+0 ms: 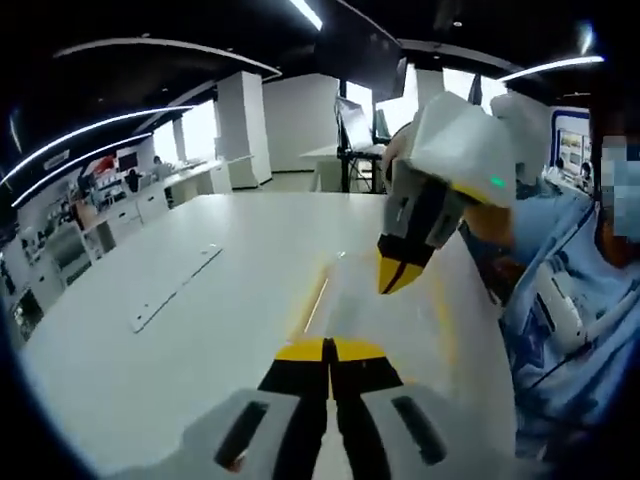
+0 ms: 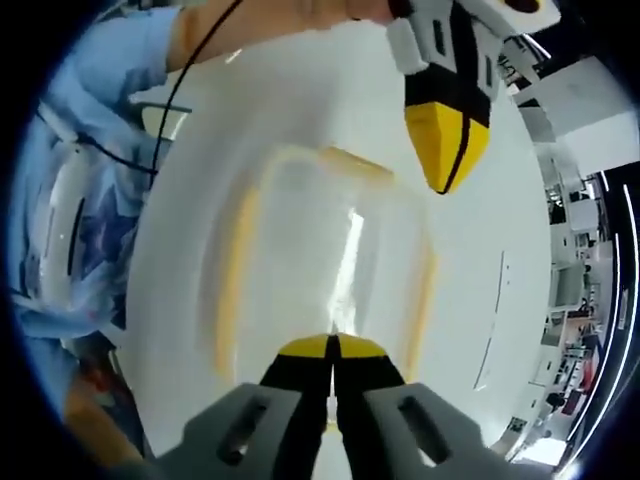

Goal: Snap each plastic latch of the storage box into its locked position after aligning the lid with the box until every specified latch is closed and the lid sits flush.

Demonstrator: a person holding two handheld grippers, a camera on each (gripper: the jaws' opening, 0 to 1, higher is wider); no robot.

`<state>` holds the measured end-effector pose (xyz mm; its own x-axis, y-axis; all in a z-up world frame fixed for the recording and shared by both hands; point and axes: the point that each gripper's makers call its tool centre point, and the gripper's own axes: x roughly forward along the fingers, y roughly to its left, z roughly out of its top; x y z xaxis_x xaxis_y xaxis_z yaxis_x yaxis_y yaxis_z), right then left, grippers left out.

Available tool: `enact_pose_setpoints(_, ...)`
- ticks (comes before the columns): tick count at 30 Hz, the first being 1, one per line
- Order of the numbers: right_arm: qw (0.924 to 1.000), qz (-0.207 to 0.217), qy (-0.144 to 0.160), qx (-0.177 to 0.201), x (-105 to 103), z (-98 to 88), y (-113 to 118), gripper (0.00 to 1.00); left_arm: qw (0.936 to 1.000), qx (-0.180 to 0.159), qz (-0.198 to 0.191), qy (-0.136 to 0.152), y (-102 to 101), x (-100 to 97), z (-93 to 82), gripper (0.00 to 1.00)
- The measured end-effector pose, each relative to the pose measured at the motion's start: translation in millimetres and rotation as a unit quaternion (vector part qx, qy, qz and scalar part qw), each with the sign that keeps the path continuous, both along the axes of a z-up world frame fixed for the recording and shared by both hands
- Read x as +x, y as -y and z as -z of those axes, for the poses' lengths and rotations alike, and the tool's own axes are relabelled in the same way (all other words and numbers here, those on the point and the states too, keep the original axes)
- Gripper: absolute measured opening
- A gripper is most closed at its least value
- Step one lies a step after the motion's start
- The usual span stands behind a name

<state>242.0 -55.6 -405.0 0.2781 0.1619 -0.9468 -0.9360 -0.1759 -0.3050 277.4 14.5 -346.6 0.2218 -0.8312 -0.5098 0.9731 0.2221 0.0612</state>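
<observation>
Left gripper view: left gripper (image 1: 328, 350) low at centre, yellow-tipped jaws pressed together with nothing between them, aimed out over the white table (image 1: 200, 330). Right gripper (image 1: 398, 272) entering from the upper right, tilted tip-down, yellow tips meeting in a point just above the storage box (image 1: 385, 310); jaws clenched, nothing visibly pinched. Behind it, a person's blue sleeve (image 1: 560, 300) along the right edge.

Right gripper view: right gripper (image 2: 332, 350) rising at bottom centre, jaws closed tight, tips right over the near rim of the storage box (image 2: 330, 270). Left gripper (image 2: 447, 150) hanging in from the top right, pointed down, tips shut, hovering just beyond the far right corner of the box. Blue sleeve (image 2: 90, 150) and a black cable (image 2: 180, 90) at left.

Box lying flat on the table (image 2: 500, 200) between the two grippers: clear, pale, hard to make out, with lid (image 2: 345, 240) on top and blurred yellow latches (image 2: 232, 275) along its edges. Long axis running away from the right gripper toward the left one. Latch positions, open or snapped, impossible to tell through the blur.

Elsewhere: a flat white strip (image 1: 176, 287) set into the tabletop well left of the box; desks (image 1: 180, 185) and a white pillar (image 1: 243, 128) far behind. Nothing between either gripper and the box.
</observation>
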Motion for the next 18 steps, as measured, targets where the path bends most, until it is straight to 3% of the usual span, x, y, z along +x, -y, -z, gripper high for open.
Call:
enact_pose_setpoints(5,1.0,-0.003,0.007,-0.002,-1.1,0.7,0.5,0.0,0.9977,0.062,0.028,-0.001,17.1,-12.6,8.1,0.0)
enact_pose_setpoints(9,0.9999,-0.003,0.01,0.004,-1.8,0.9,1.0,0.0,0.992,0.12,0.039,-0.008,25.5,-16.2,16.7,0.0)
enact_pose_setpoints(13,0.9998,-0.005,0.02,0.007,-2.7,1.1,0.8,0.0,0.9768,0.196,0.085,-0.015,38.1,-30.1,29.3,0.0)
enact_pose_setpoints(18,0.9992,-0.014,0.039,0.001,-3.3,1.1,-0.8,0.0,0.9598,0.263,0.094,-0.028,43.8,-24.5,37.7,0.0)
